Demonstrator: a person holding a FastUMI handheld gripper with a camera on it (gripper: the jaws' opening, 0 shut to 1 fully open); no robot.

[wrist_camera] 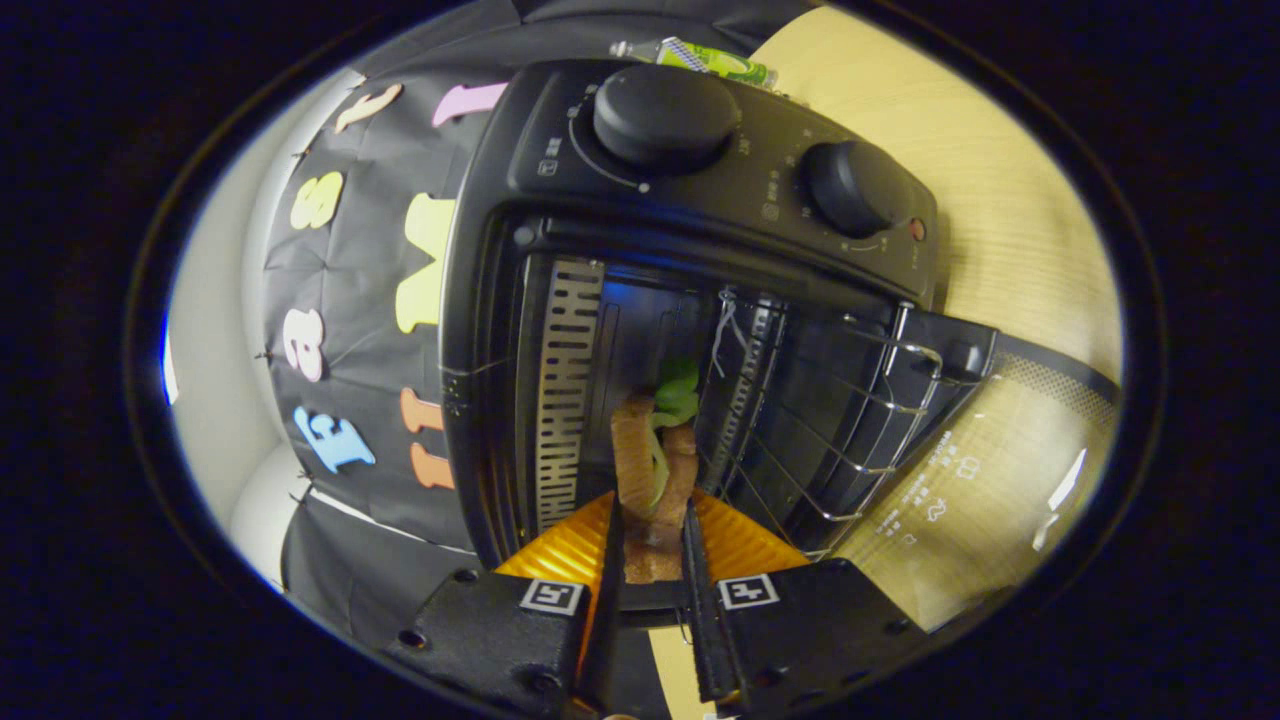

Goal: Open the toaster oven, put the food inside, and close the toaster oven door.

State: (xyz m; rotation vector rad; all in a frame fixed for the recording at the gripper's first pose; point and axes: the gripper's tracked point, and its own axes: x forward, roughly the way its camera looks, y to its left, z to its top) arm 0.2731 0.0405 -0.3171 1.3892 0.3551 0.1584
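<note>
A: What did the gripper [652, 545] have?

B: A sandwich [655, 470]. Both fingers were clamped on it, one on each side, pressing the lower part between them.

A: How did the sandwich look?

B: Two brown bread slices stood on edge, with pale green lettuce between them. The lettuce frilled out past the far end of the bread in a brighter green tuft. The bread looked toasted, a darker crust on the near end.

A: And where was it?

B: Reaching forward from the fingers into the mouth of the oven [700, 300]. Its far end sat inside the dark cavity, beside the wire rack [830, 420], which looked tilted in this rolled view. I could not tell whether the sandwich touched the rack.

A: The door?

B: The door [980, 470] was open, swung fully away from the cavity, its glass showing the wooden table [960, 150] through it.

A: Anything else?

B: Two round knobs [665, 115] sat on the control panel. A green-labelled bottle [710, 60] lay on the table beyond the oven.
</note>
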